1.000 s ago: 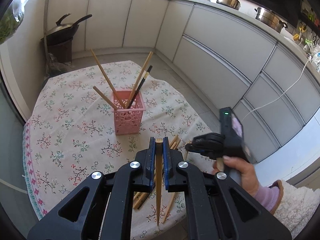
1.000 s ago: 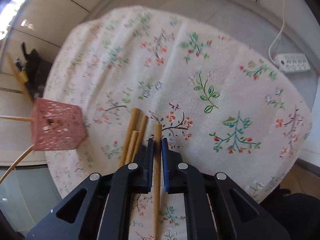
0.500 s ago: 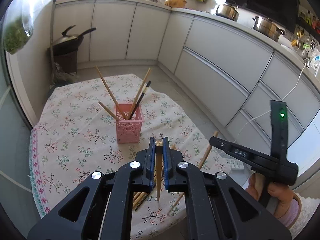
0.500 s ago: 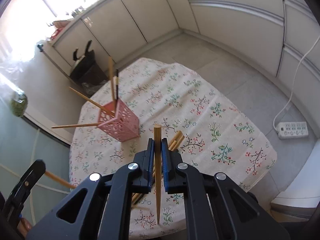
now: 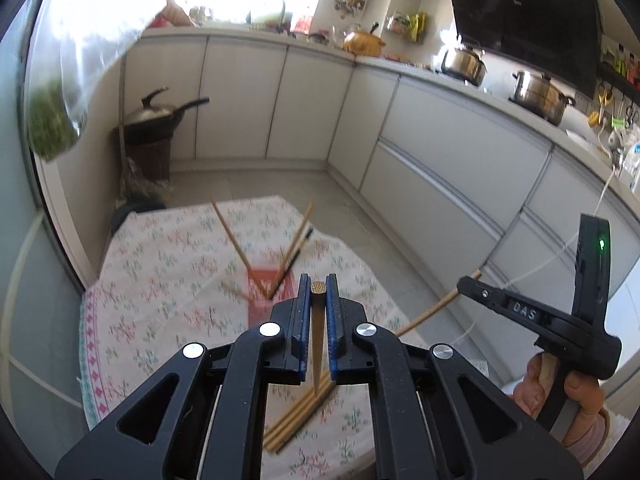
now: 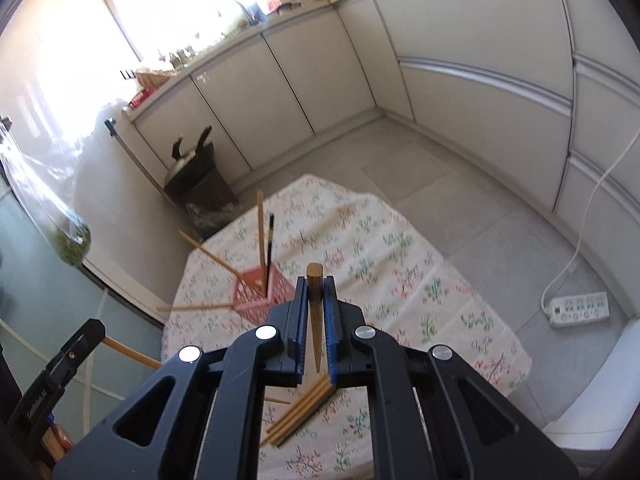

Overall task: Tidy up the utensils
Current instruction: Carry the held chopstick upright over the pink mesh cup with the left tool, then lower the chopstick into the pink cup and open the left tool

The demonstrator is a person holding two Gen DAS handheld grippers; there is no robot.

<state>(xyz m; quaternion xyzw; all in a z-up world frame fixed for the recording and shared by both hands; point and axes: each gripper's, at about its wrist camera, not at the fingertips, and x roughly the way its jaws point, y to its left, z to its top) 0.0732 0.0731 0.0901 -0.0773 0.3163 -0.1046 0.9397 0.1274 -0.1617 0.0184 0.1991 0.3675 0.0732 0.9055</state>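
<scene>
My left gripper (image 5: 318, 280) is shut on a wooden chopstick (image 5: 319, 332), lifted above the floral table (image 5: 160, 280). My right gripper (image 6: 315, 280) is shut on a second wooden chopstick (image 6: 314, 312), also held high. The pink mesh basket (image 6: 260, 298) stands on the cloth with several chopsticks leaning out of it; the left wrist view shows the basket (image 5: 260, 304) just left of the fingers. A bundle of loose chopsticks (image 6: 300, 412) lies on the cloth near the front edge. In the left wrist view the right gripper (image 5: 464, 284) is at the right, a hand (image 5: 560, 396) holding it.
White cabinets (image 6: 480, 60) line the back and right. A wok on a dark bin (image 6: 192, 164) stands behind the table. A power strip (image 6: 580, 308) with its cable lies on the floor to the right. Pots (image 5: 540, 96) sit on the counter.
Both grippers have risen with their chopsticks, so the table now looks smaller and farther. The right wrist view has tipped up from the cloth to the kitchen.
</scene>
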